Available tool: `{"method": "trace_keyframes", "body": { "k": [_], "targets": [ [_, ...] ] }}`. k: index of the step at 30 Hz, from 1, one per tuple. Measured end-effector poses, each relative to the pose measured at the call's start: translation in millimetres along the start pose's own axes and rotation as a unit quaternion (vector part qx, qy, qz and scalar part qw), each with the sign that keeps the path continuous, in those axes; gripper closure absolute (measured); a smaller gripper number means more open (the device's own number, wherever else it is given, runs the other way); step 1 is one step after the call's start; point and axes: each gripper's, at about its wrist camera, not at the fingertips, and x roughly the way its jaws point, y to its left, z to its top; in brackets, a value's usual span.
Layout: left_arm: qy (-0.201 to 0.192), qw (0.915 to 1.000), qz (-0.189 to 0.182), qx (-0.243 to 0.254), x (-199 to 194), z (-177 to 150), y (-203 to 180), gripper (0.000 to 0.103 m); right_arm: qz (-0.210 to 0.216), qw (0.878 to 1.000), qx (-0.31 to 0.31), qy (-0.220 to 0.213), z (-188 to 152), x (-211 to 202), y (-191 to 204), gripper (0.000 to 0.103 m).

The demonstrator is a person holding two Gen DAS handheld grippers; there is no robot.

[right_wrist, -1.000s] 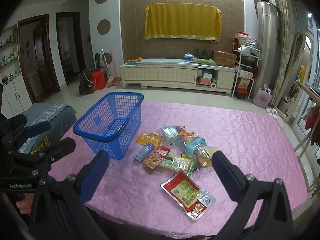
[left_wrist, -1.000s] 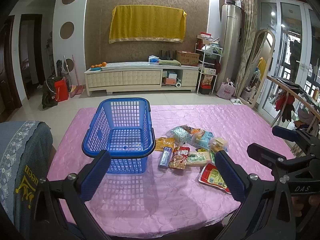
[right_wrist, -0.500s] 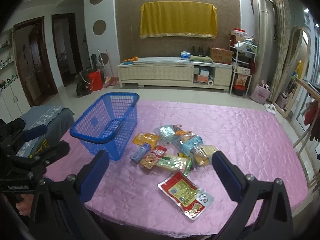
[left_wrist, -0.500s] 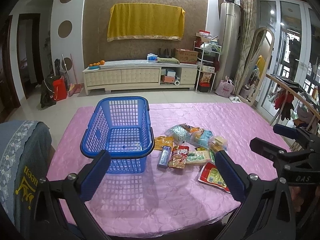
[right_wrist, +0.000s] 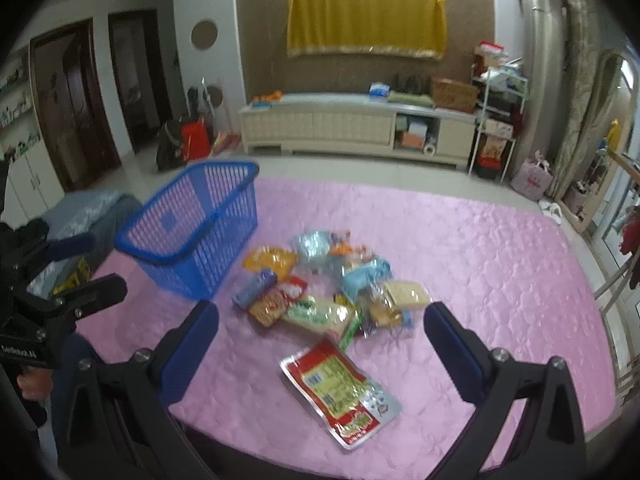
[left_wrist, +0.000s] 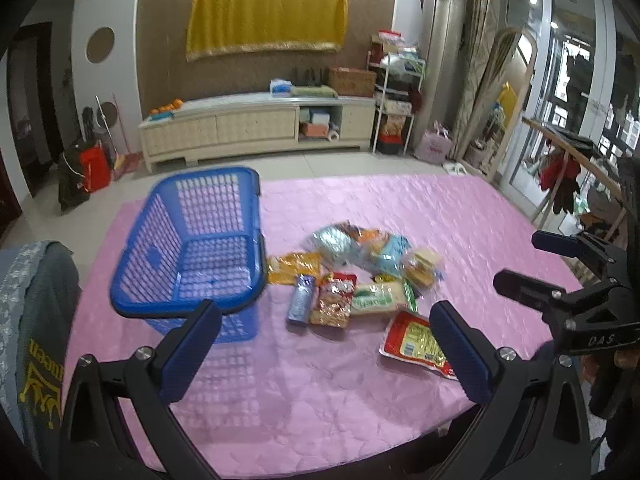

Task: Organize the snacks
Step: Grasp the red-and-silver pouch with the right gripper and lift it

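Both tools stand spread wide and hold nothing: the left gripper (left_wrist: pixel 324 332) hangs over the table's near edge by the blue basket (left_wrist: pixel 192 248) (only bare mesh shows inside), the right gripper (right_wrist: pixel 320 334) just above the red pouch (right_wrist: pixel 340 394). Beside the basket, a snack pile (right_wrist: pixel 320 280) lies on the pink tablecloth (right_wrist: pixel 480 264), with a cream TV cabinet (right_wrist: pixel 356 124) and a yellow cloth (right_wrist: pixel 366 20) behind.

The bench (right_wrist: pixel 500 264) wore a pink quilted cover; on it sat a blue basket (right_wrist: pixel 192 248) and, just beside it, a heap of snack packets (right_wrist: pixel 328 288) (one red pouch (right_wrist: pixel 340 392) lay nearer).
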Motion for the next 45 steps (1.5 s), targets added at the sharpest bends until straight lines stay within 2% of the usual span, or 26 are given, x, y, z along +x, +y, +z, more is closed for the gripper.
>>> {"method": "trace_keyframes", "body": {
  "k": [1, 7, 10, 15, 17, 21, 26, 30, 31, 33, 40, 45],
  "targets": [
    [0.006, 1.0, -0.001, 0.003, 4.1, -0.5, -2.4, 0.0, 0.012, 1.0, -0.002, 0.009, -3.2, 3.3, 0.3, 0.0],
    [0.05, 0.9986, 0.004, 0.016, 38.9, -18.6, -14.1, 0.0, 0.012, 0.996, -0.08, 0.048, -26.5, 34.1, -3.8, 0.0],
    [0.078, 0.9968, 0.008, 0.013, 56.9, -34.6, -15.4, 0.0, 0.012, 0.992, -0.096, 0.08, -39.4, 54.4, -8.2, 0.0],
    [0.118, 0.9929, 0.014, 0.003, 81.7, -59.8, -17.1, 0.0, 0.042, 0.986, -0.112, 0.119, -58.8, 80.0, -15.0, 0.0],
    [0.126, 0.9919, 0.02, 0.009, 88.1, -64.5, -19.7, 0.0, 0.058, 0.983, -0.113, 0.129, -64.7, 89.7, -16.8, 0.0],
    [0.143, 0.9895, 0.02, 0.013, 98.5, -71.3, -21.5, 0.0, 0.052, 0.981, -0.125, 0.141, -72.4, 110.0, -20.6, 0.0],
    [0.161, 0.9867, 0.02, 0.017, 111.7, -77.3, -24.0, 0.0, 0.065, 0.976, -0.135, 0.159, -76.2, 130.3, -25.9, 0.0],
    [0.172, 0.9848, 0.021, 0.016, 120.5, -81.6, -21.2, 0.0, 0.066, 0.972, -0.158, 0.159, -77.8, 140.6, -21.0, 0.001],
    [0.174, 0.9844, 0.021, 0.016, 123.4, -81.4, -19.7, 0.0, 0.066, 0.971, -0.162, 0.161, -79.1, 144.6, -19.8, 0.002],
    [0.176, 0.9842, 0.02, 0.014, 124.8, -82.5, -18.2, 0.0, 0.075, 0.968, -0.169, 0.169, -81.8, 151.0, -18.6, 0.014],
    [0.173, 0.9848, 0.016, 0.012, 127.9, -83.3, -15.1, 0.0, 0.082, 0.962, -0.201, 0.168, -89.3, 145.7, -14.5, 0.021],
    [0.166, 0.986, 0.012, 0.004, 126.3, -83.5, -6.9, 0.0, 0.071, 0.964, -0.207, 0.153, -98.0, 136.4, -8.8, 0.029]
  ]
}}
